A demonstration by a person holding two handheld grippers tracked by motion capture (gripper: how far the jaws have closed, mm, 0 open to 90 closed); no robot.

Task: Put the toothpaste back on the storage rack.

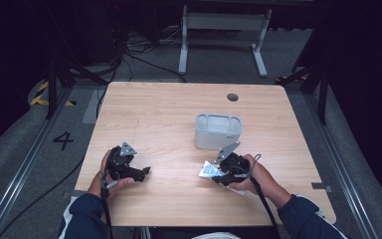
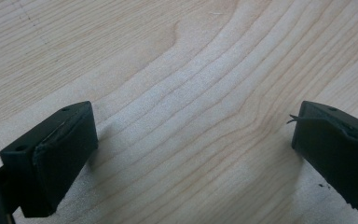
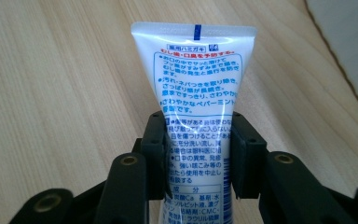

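At about eight o'clock on the bench I keep the left gripper parked low, its jaws spread wide with nothing but wood grain between them in the left gripper view, which I read as idling so the other hand can work. Toward five o'clock the right gripper has its jaws clamped on the toothpaste tube, pinching it across the body with the crimped end pointing away, a grip that should let me lift it cleanly. The grey bin sits just beyond, at about one o'clock, open side up, a likely drop spot. The tube's cap end is hidden under the jaws, and its small print is too fine to read.
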